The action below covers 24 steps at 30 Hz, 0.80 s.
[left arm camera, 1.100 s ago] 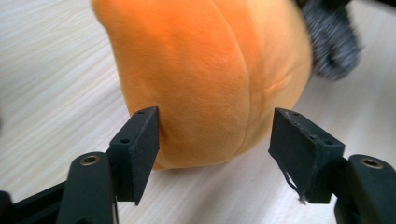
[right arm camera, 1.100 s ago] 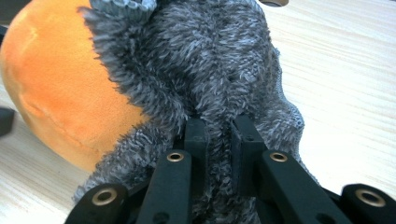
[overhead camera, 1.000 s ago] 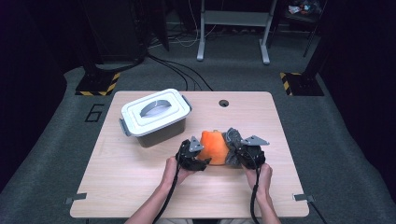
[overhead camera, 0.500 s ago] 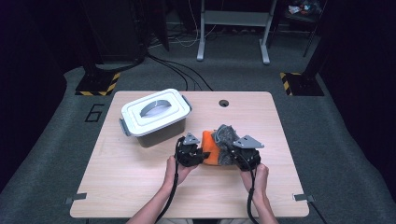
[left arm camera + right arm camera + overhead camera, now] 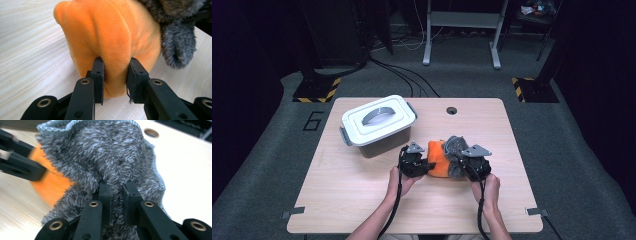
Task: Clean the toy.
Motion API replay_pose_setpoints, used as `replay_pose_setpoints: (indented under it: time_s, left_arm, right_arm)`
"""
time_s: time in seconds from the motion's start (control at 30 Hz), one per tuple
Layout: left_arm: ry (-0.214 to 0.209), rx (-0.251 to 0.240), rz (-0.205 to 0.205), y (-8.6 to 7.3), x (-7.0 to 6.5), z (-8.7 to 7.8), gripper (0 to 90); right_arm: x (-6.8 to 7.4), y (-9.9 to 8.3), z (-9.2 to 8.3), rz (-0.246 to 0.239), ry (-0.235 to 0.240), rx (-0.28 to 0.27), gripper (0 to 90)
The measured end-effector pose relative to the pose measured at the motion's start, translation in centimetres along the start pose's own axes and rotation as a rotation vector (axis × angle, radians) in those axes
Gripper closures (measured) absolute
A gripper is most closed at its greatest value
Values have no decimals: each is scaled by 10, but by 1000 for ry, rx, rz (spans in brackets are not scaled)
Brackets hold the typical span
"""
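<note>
Nearest the viewer, a person's two forearms come up from the bottom edge of the high view, each hand holding a black two-jaw gripper over a pale wooden table (image 5: 362, 200). The left gripper (image 5: 426, 167) has just been closing, and its jaws now pinch a fold of an orange plush item (image 5: 110, 37), the soft fabric bulging between the pads in the left gripper view. The right gripper (image 5: 458, 168) is clamped narrowly on a fuzzy grey cloth (image 5: 105, 152), with pile squeezed between its jaws in the right gripper view. The two soft things lie touching each other on the table, between the grippers and a little right of centre; the grey cloth sits against the right side of the orange plush item and partly over it.

Farther back and to the left stands a white lidded box (image 5: 378, 125) with a grey handle on top, its lid on. Beyond it, near the table's far edge, is a small round hole (image 5: 452, 110).

The likely risk is slippage: each gripper holds only a small pinch of loose fabric, so pulling the pieces apart could tear a fold free. Fuzzy pile may also cling and drag the orange piece along.
</note>
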State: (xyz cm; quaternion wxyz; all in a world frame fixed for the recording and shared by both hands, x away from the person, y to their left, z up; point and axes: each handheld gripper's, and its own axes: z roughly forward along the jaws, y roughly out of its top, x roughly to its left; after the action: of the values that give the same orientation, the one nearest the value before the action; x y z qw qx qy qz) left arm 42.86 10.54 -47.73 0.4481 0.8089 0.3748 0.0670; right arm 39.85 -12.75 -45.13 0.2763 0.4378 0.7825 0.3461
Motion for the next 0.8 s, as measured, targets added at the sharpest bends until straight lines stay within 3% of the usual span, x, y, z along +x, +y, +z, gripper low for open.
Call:
replay_pose_setpoints:
  time_s: [0.2, 0.33, 0.53, 0.67, 0.8]
  left_arm:
    - [-1, 1, -2, 0, 1, 0, 694]
    - [8, 5, -3, -1, 3, 0, 692]
    - [7, 5, -5, -1, 4, -1, 690]
    - [12, 8, 7, -1, 3, 0, 690]
    - [13, 7, 6, -1, 3, 0, 689]
  right_arm:
    - [-19, -15, 8, 74, -19, 62, 795]
    - [-21, -15, 5, 87, -13, 43, 796]
    - [-8, -1, -10, 34, 6, -38, 798]
    - [9, 11, -17, -15, 48, -86, 797]
    - [27, 20, -15, -82, 67, -89, 796]
